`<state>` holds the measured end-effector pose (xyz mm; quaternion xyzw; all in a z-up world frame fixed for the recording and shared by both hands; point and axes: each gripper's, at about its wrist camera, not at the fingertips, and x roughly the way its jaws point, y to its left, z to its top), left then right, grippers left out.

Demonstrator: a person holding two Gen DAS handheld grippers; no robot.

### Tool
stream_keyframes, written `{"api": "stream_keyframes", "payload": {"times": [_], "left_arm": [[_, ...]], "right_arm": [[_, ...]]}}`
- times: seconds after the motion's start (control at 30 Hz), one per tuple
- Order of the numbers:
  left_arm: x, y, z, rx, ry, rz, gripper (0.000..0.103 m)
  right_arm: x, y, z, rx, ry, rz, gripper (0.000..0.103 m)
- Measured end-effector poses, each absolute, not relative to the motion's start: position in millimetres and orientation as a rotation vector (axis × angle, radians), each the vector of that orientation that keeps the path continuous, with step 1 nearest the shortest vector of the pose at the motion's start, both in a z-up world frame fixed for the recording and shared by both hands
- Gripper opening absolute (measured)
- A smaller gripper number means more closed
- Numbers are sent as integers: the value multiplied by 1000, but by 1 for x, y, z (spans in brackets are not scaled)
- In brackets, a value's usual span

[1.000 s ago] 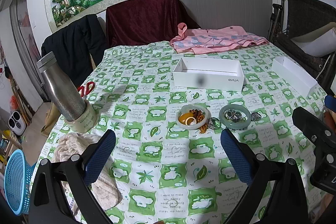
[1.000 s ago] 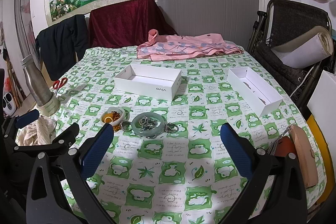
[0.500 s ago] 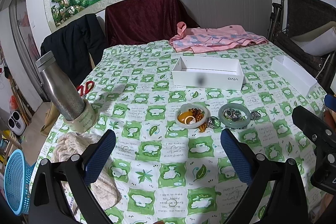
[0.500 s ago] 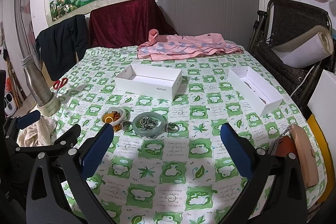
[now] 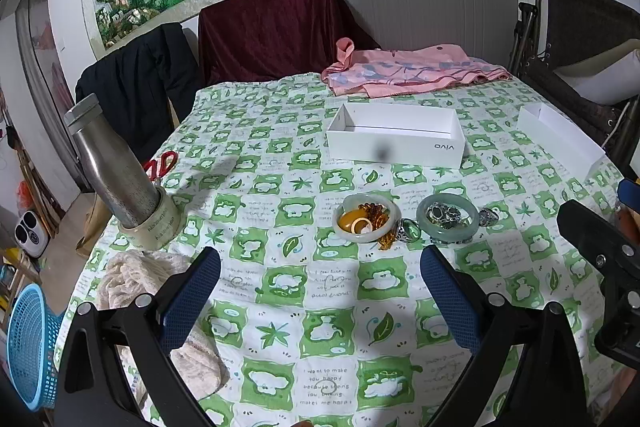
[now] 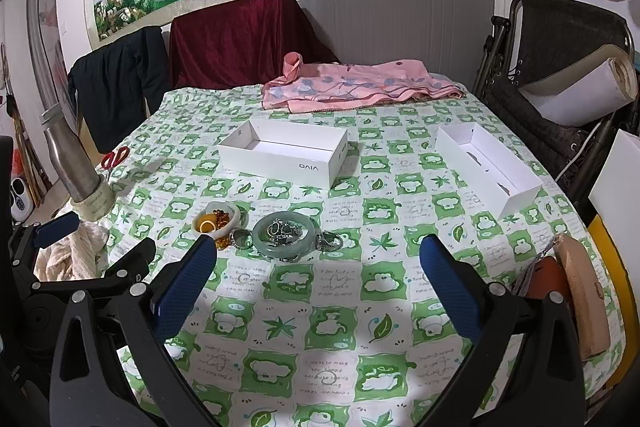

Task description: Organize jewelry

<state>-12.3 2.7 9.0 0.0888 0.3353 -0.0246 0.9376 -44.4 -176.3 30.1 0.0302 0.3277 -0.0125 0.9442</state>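
Jewelry lies mid-table on a green checked cloth: a pale jade bangle ringing amber pieces, a green jade bangle ringing silver rings, with loose rings beside them. The right wrist view shows the same green bangle and pale bangle. Behind stand a white open box marked vivo and a second white box at the right. My left gripper is open, empty, short of the jewelry. My right gripper is open, empty, just before the green bangle.
A steel bottle stands in a tape roll at the left, red scissors behind it, a cream cloth in front. Pink fabric lies at the far edge. A brown pouch rests at the right edge. A blue basket hangs off the left.
Both views have shifted slightly; the jewelry sits a touch lower and nearer in each frame. Both grippers stay open and nothing on the table has moved.
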Motion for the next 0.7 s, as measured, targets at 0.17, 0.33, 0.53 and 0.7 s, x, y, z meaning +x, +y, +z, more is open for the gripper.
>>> {"api": "stream_keyframes", "payload": {"times": [0.17, 0.33, 0.53, 0.7], "left_arm": [[-15, 0, -1, 184, 696, -52, 98], [-1, -2, -9, 186, 715, -56, 98], [7, -3, -18, 190, 744, -57, 98], [21, -3, -33, 200, 795, -52, 98]], "right_arm": [[-42, -173, 26, 67, 679, -24, 96], [-35, -175, 20, 73, 692, -26, 96], [-28, -178, 10, 84, 719, -23, 96], [-15, -182, -6, 97, 767, -19, 96]]}}
